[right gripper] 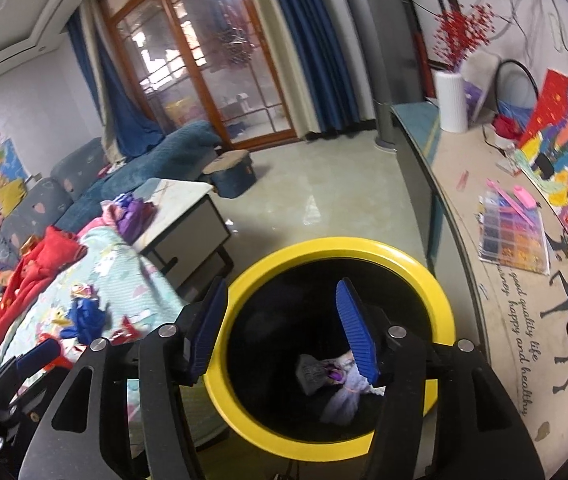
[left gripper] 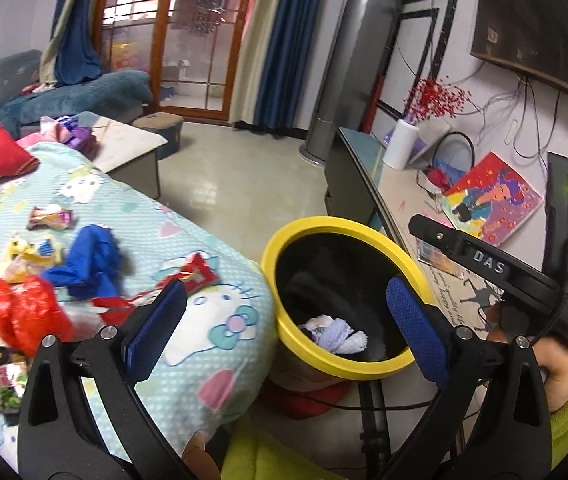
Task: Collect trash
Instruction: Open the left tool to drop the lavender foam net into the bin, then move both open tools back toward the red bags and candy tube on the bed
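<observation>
A table draped in a pale green cartoon-cat cloth (left gripper: 96,216) fills the left of the left wrist view, and a long beige counter with printed black lettering (right gripper: 524,344) runs along the wall on the right. Between them, on the pale tiled floor (left gripper: 244,184), stands the round black trash bin with a yellow rim (right gripper: 336,248), just beside the cloth's edge.

The right gripper (right gripper: 280,320) hangs directly over the bin's mouth, its blue-padded jaws spread wide and holding nothing. Below them, at the bottom of the bin, lies a crumpled white and lilac scrap (right gripper: 340,384). The left gripper (left gripper: 284,320) is also spread wide and empty, one jaw over the cloth, the other over the bin's rim.

The remaining trash lies scattered on the cloth, left of the left jaws: a crumpled red plastic bag (left gripper: 24,312), a crumpled blue plastic bag (left gripper: 92,260), a red and white snack wrapper (left gripper: 196,272) nearest the jaws, a yellow cartoon wrapper (left gripper: 28,256), and a purple and orange wrapper (left gripper: 50,216) farther back.

On the counter sit a colourful red painting (right gripper: 564,148) leaning on the wall and a white ribbed vase with red berry sprigs (right gripper: 450,100). Behind are a blue sofa (right gripper: 156,156), blue curtains (right gripper: 316,40) and a wood-framed glass door (right gripper: 200,56).
</observation>
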Action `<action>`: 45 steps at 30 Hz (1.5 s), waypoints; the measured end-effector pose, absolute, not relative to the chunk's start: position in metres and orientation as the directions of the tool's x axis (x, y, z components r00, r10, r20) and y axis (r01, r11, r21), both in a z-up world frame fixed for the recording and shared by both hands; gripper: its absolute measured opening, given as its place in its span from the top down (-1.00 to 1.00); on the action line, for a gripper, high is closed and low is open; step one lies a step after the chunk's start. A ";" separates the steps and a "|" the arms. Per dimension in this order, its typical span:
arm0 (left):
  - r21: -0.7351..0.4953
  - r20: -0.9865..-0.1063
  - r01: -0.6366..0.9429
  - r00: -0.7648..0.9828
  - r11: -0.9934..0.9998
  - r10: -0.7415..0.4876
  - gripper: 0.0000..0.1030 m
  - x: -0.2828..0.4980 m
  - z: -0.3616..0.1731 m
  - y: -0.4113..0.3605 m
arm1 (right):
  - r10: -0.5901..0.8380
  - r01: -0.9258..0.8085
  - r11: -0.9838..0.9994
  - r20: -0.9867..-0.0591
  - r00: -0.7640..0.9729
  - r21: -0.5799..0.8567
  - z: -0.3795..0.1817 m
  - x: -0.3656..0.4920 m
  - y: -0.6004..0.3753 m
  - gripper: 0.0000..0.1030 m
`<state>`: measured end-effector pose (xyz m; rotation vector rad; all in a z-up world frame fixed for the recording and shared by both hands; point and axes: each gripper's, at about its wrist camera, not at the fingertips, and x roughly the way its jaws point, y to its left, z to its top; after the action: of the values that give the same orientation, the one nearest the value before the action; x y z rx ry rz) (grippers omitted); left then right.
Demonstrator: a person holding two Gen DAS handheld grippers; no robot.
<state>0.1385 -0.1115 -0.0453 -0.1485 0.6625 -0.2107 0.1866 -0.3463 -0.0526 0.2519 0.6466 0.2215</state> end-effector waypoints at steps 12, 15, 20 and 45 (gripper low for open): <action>-0.189 -0.574 0.041 0.806 0.981 -0.144 -0.78 0.115 -0.032 -0.072 | 0.368 -0.258 0.927 -0.533 0.762 0.272 -0.035 0.170 -0.301 -0.14; -0.187 -0.569 0.013 0.813 0.982 -0.119 -0.78 0.108 -0.029 -0.061 | 0.388 -0.288 0.920 -0.527 0.756 0.264 -0.032 0.166 -0.291 -0.15; -0.175 -0.560 -0.038 0.825 0.984 -0.068 -0.78 0.097 -0.023 -0.040 | 0.431 -0.346 0.902 -0.518 0.739 0.257 -0.026 0.161 -0.272 -0.17; -0.167 -0.636 -0.374 0.748 0.912 0.190 -0.78 0.049 -0.049 0.079 | 0.652 -0.641 0.718 -0.586 0.481 0.272 -0.028 0.158 -0.131 -0.20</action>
<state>0.0485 0.0789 -0.0485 -0.2940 0.6575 0.3135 0.1584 -0.1306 -0.0279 0.0169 0.7219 0.7881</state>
